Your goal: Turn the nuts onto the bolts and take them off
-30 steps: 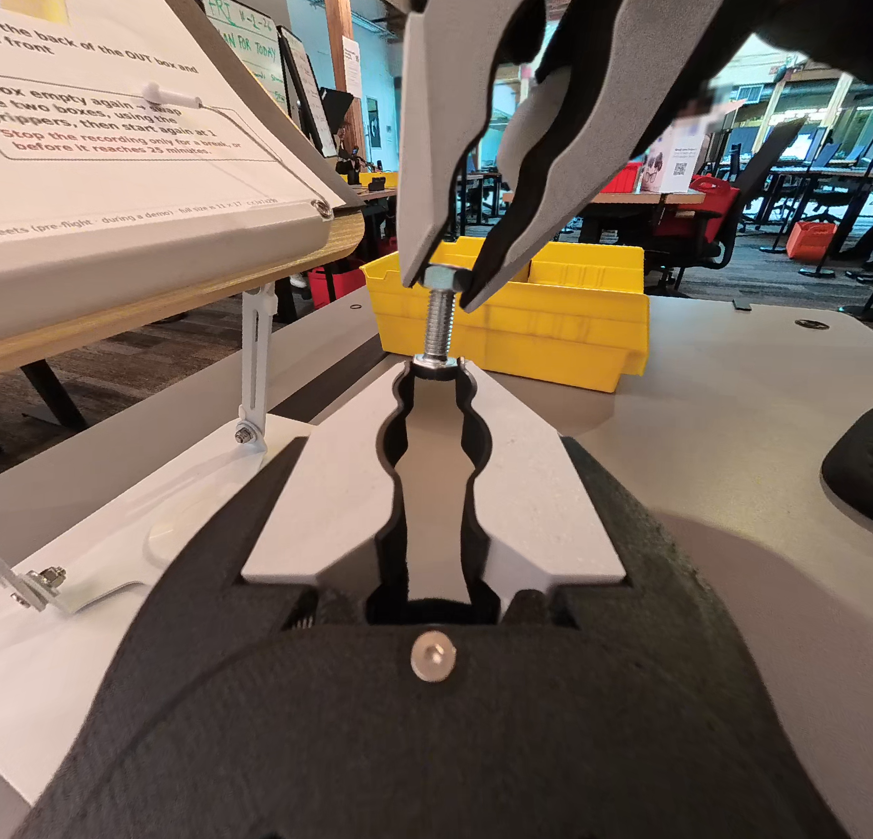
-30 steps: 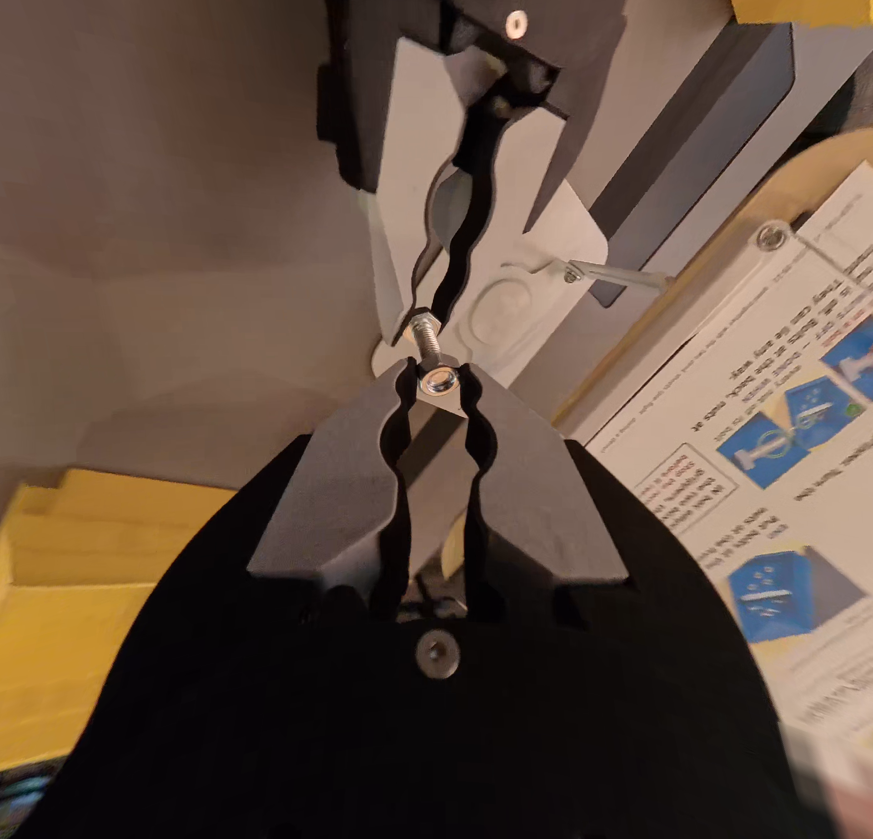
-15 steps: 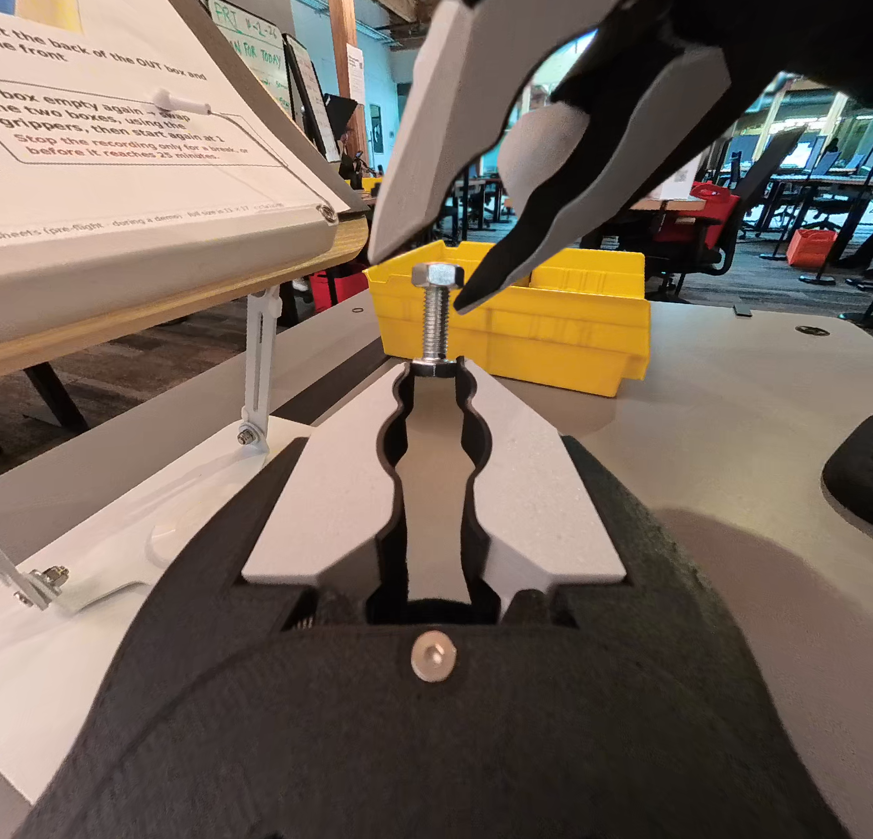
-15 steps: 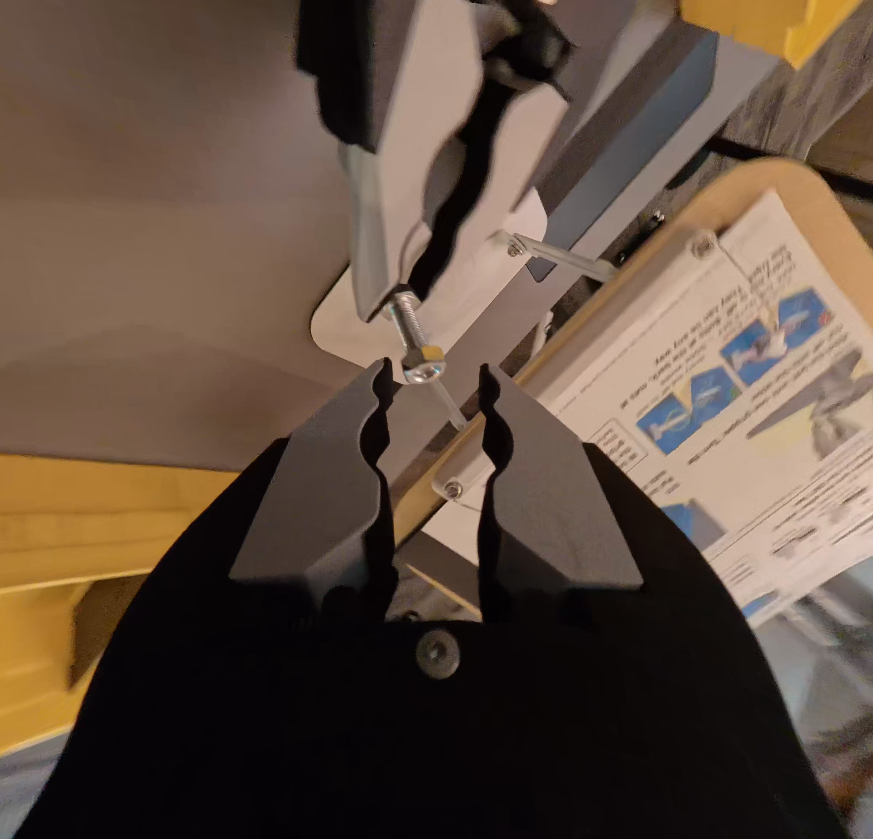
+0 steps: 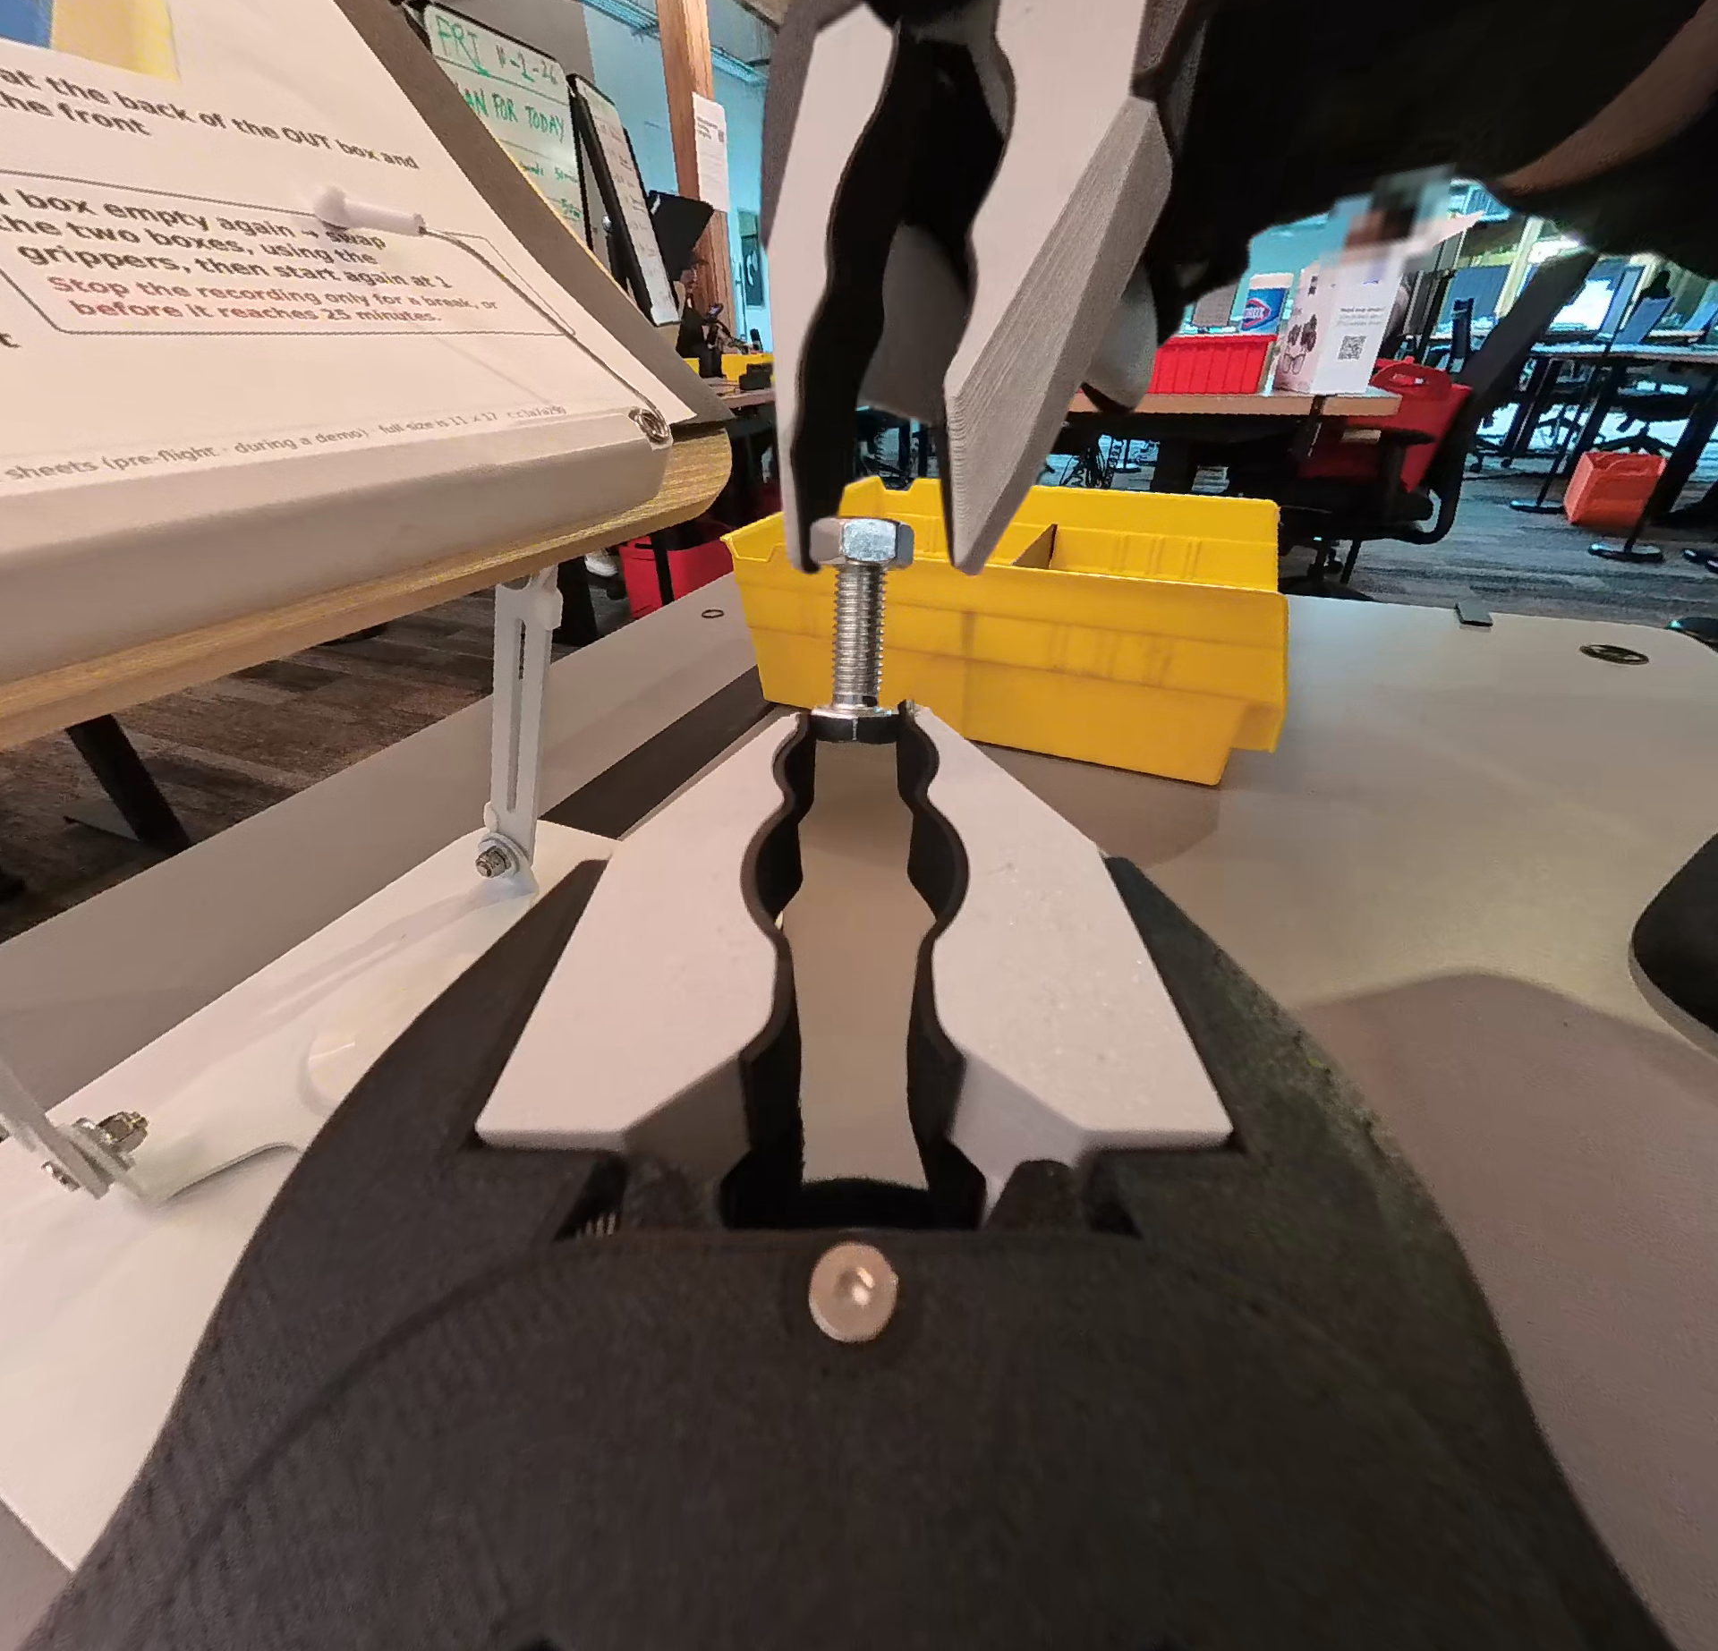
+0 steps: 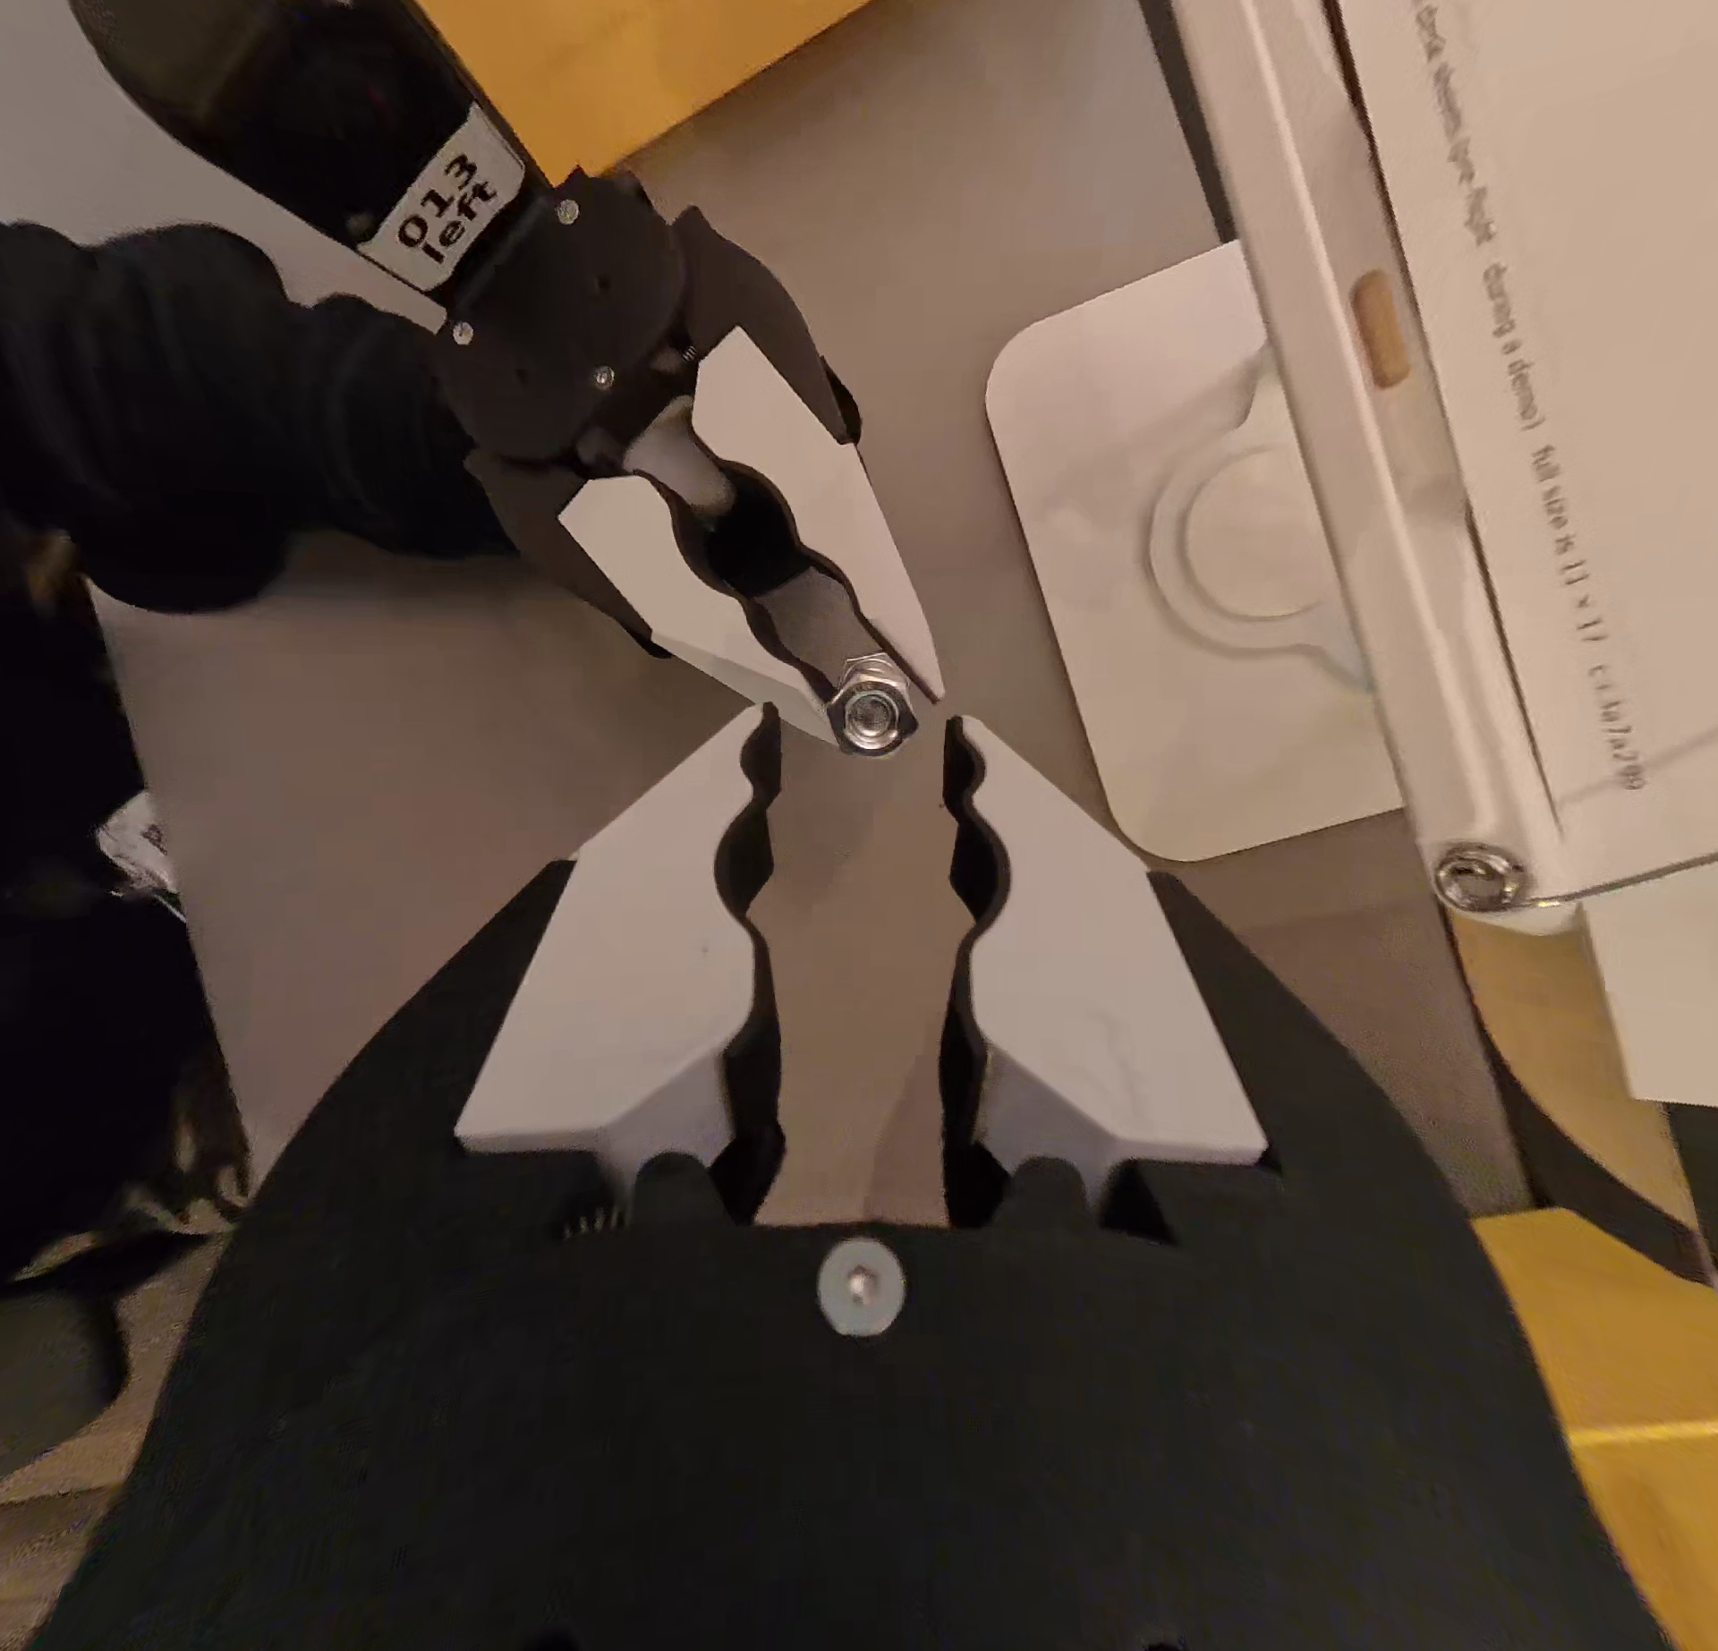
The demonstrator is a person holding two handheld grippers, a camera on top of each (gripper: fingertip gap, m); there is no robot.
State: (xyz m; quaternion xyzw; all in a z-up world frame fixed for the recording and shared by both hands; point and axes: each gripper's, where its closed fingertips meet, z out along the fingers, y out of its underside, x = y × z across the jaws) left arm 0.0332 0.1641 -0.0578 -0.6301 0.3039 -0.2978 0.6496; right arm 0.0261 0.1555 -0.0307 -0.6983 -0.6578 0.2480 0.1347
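Observation:
A silver bolt stands upright with its lower end clamped in my left gripper, which is shut on it. A hex nut sits at the top of the thread. My right gripper comes down from above, open, with one fingertip on each side of the nut; the left fingertip looks close to or touching it. In the right wrist view I look straight down on the nut, between the open tips of my right gripper, with the left gripper holding the bolt beneath.
A yellow bin stands on the grey table just behind the bolt. A slanted instruction board on a white stand with a base plate is at the left. A gloved hand holds the left gripper. The grippers are tip to tip, or close to it. My left tips are roughly 15 cm from the base plate.
My right gripper let go of the nut, opened, swung round about the bolt's axis and now straddles the nut again. The left gripper and bolt stayed still.

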